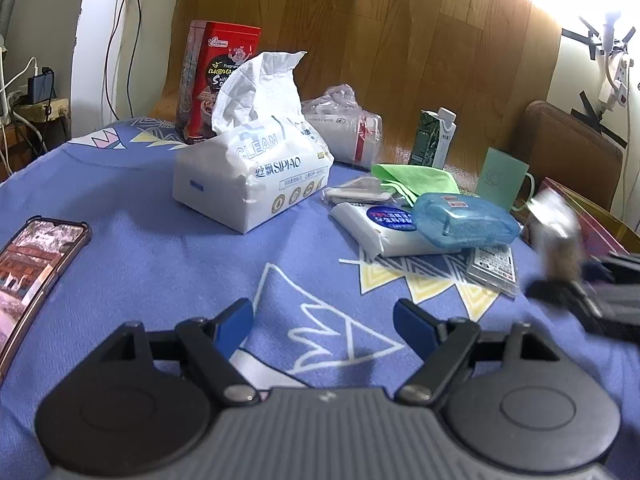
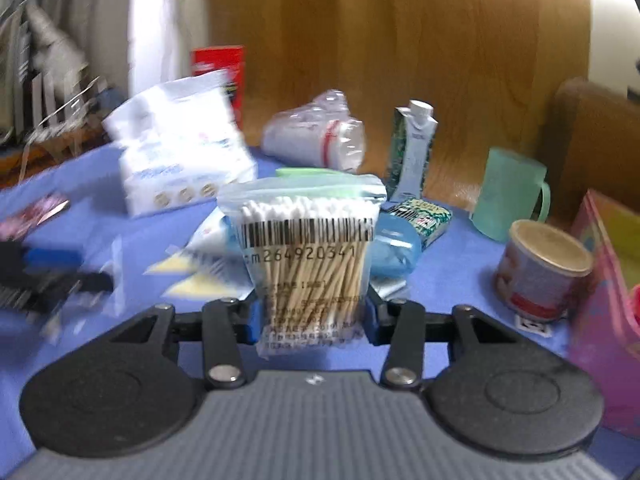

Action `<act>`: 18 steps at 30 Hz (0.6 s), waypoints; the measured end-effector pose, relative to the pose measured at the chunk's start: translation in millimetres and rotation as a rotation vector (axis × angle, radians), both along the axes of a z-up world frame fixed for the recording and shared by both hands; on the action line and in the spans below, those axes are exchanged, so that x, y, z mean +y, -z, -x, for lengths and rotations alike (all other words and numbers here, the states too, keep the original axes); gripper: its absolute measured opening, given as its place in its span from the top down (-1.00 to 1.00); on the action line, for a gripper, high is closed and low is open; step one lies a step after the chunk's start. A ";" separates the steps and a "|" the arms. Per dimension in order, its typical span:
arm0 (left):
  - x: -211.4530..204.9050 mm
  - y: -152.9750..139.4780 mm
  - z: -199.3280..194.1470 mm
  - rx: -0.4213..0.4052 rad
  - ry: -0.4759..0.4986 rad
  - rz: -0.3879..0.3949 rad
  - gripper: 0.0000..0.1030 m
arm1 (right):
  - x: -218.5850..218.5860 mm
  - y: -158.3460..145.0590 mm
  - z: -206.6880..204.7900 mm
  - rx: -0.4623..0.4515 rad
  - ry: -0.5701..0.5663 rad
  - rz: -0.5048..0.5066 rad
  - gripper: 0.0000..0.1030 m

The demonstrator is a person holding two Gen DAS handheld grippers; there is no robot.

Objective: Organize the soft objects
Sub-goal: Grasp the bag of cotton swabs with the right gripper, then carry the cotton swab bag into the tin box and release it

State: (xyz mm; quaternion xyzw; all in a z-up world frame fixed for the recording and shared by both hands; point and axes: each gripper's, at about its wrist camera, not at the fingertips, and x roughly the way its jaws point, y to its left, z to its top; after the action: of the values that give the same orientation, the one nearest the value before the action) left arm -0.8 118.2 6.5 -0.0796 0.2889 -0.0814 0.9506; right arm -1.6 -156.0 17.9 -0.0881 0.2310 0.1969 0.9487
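blue pads of my right claw (image 2: pixel 314 316) gripped the swab bag (image 2: pixel 308 256), left claw (image 1: pixel 323 320) gaped empty; next, i judged, a gentle set-down.

Black claw (image 1: pixel 323 314), blue pads (image 1: pixel 236 320), silver screws

phone (image 1: pixel 30 268) cut off at left edge; right tongs (image 1: pixel 568 280) blurred.

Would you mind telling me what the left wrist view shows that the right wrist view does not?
Only the left wrist view shows the open left gripper clearly and the phone. Only the right wrist view shows the right gripper shut on the cotton swab bag, plus the small tin. Both show the tissue pack, green cup and blue cloth.
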 end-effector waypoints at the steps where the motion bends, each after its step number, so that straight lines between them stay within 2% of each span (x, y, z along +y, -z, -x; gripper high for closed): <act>1: 0.1 -0.1 0.0 0.000 0.002 0.001 -0.58 | -2.7 -1.7 14.0 -0.010 -0.031 0.041 0.05; 5: 0.2 -0.6 -2.4 0.007 0.021 0.009 -0.71 | 0.6 3.7 65.8 -0.001 -0.157 0.221 0.01; 7: 1.5 -1.6 -2.2 0.008 0.020 0.021 -0.74 | 0.2 8.9 86.5 0.005 -0.186 0.263 -0.16; 8: 2.5 -2.2 -0.5 0.010 0.017 0.035 -0.76 | -1.1 10.5 91.6 0.007 -0.178 0.254 -0.44; 9: 3.8 -3.3 2.1 0.015 0.023 0.061 -0.76 | -4.0 11.8 98.5 0.006 -0.163 0.230 -0.62; 13: 1.6 -15.6 16.1 0.013 0.105 0.162 -0.73 | -20.5 17.5 116.2 0.016 -0.094 0.092 -0.63; 18: -23.9 -27.2 24.3 0.026 0.226 0.180 -0.51 | -34.2 31.3 120.1 0.067 -0.028 -0.049 -0.60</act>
State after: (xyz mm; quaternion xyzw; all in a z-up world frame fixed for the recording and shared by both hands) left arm -25.1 94.2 33.6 -0.1324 0.3001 -0.2123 0.9205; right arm -121.7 -190.2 -13.4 -0.0613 0.2562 0.2188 0.9395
